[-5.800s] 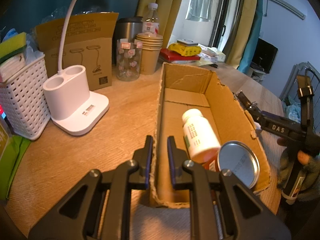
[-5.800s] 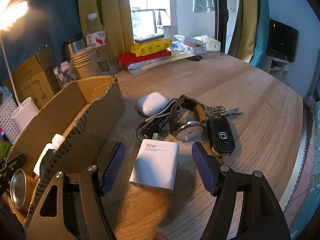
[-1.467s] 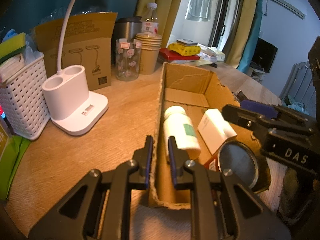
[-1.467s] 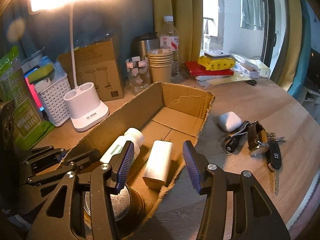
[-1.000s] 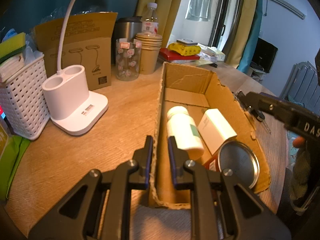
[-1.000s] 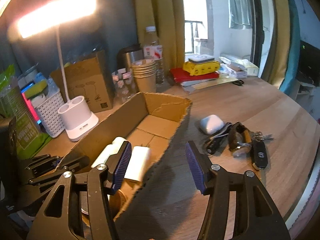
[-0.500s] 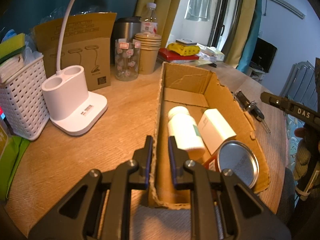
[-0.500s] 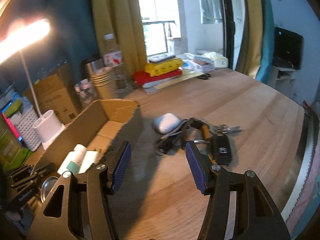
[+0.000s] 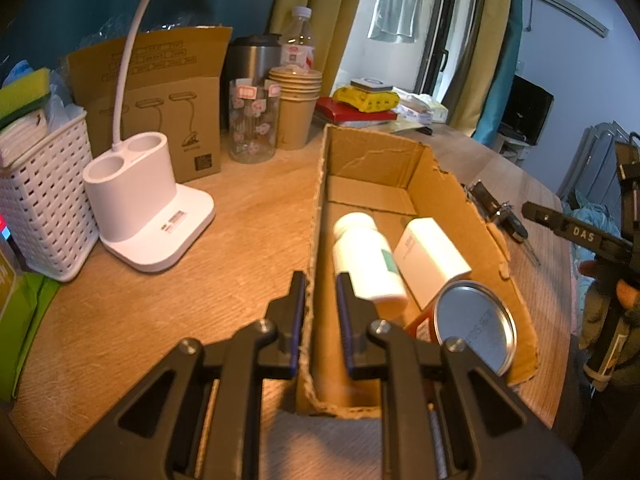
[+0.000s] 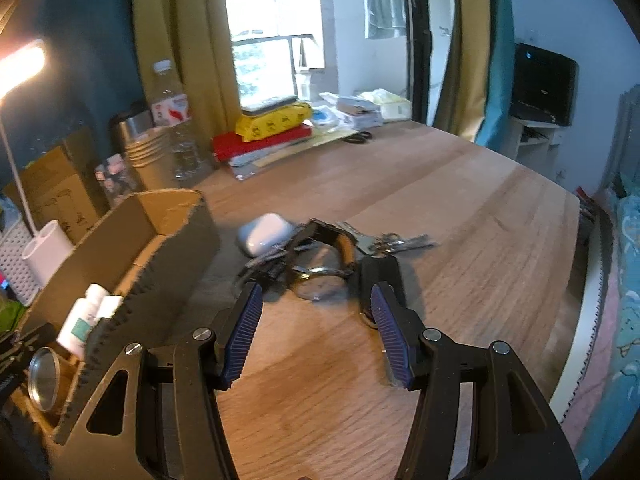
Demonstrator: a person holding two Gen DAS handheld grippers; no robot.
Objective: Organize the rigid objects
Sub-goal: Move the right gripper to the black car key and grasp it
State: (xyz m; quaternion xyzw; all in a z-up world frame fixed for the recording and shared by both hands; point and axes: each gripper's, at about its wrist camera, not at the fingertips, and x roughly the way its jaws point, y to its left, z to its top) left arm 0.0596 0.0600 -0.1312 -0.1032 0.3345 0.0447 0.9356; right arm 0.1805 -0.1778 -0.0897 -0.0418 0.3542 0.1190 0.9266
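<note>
The left tool (image 9: 320, 312) is pinched on the near left wall of the cardboard box (image 9: 316, 216), its two pads pressed against either face of that wall, which looks like a steadying hold. The right tool (image 10: 316, 332) is spread with nothing between its pads, and it hangs low over the tabletop (image 10: 460, 208) just short of the loose pile that lies outside the box on its right. Judged by how things lie, the sorting is roughly half done. Three things are already in the box: one white pill bottle (image 9: 366, 260) lying on its side, one white charger block (image 9: 432, 258) touching it on the right, and one round tin with a silver lid (image 9: 474, 326) at the near end. Four things remain on the tabletop, close together: one white earbud case (image 10: 264, 232), one dark cable bundle (image 10: 264, 268) just beside it, one wristwatch with a brown strap (image 10: 324, 264) in the middle, and one black car key (image 10: 382, 274) with its bunch of metal keys (image 10: 396, 242) lying just behind it. The watch lies nearest the line between the spread pads, so it appears to be the likely next pick, though the blur there makes the overlap with the cable hard to read.
</note>
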